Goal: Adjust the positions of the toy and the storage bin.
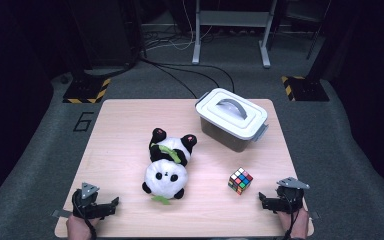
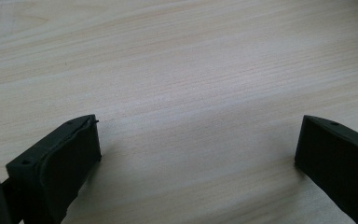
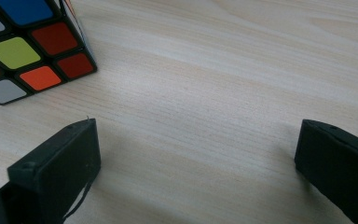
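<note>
Judging from how everything lies, the work has not really begun: both tools rest at the near edge of the tabletop (image 1: 125, 125) with their jaws spread wide and nothing between them. The left tool (image 1: 111, 204) sits at the near left corner, and in the left gripper view its jaws frame bare wood grain. The right tool (image 1: 264, 199) sits at the near right corner, its jaws pointing toward the puzzle cube (image 1: 240, 180), which stands just beside it, a little farther in and toward the middle. In the right gripper view the cube (image 3: 30, 46) shows at the upper left, off to one side of the gap between the jaws and apart from them, so it is near but not lined up for a grasp. The cube looks like the thing most likely to be picked up first. A plush panda (image 1: 169, 167) lies on its back at the middle of the tabletop, well apart from both tools, with a green leaf on its belly. A lidded plastic box (image 1: 232, 120) stands at the far right, its lid (image 1: 230, 112) shut and the handle lying flat. If the things are meant to go into the box, everything is still left: opening the lid, grasping the cube and the panda, and placing them inside.
</note>
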Available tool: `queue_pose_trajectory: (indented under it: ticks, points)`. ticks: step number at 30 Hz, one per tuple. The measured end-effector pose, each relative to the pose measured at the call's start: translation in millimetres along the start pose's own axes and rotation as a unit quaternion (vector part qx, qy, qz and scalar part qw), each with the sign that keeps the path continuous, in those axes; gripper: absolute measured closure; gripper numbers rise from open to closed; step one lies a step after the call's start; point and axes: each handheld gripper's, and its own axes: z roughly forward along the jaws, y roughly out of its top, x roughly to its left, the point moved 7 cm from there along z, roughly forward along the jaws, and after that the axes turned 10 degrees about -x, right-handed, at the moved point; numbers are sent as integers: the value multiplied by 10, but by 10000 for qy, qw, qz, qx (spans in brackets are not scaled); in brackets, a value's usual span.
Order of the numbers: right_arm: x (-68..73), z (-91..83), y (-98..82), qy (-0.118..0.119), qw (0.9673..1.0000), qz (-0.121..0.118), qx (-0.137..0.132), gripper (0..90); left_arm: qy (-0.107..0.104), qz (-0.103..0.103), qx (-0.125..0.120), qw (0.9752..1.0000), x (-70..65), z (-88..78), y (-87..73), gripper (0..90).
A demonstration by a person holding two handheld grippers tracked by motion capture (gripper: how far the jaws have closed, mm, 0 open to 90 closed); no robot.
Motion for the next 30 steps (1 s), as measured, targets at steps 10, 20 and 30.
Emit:
queue_pose_trajectory:
  ticks: [10, 20, 30]
  points:
    - [0, 0, 0, 1, 10000, 0, 1, 0, 20, 45, 5, 10000, -1, -6, 2, 0]
    - [0, 0, 1, 2, 10000, -2, 1, 0, 79, 71, 167, 9998, 13, -29, 17, 0]
    - [-1, 1, 1, 7, 10000, -12, 2, 0, -206, 14, -92, 9997, -170, -172, 317, 0]
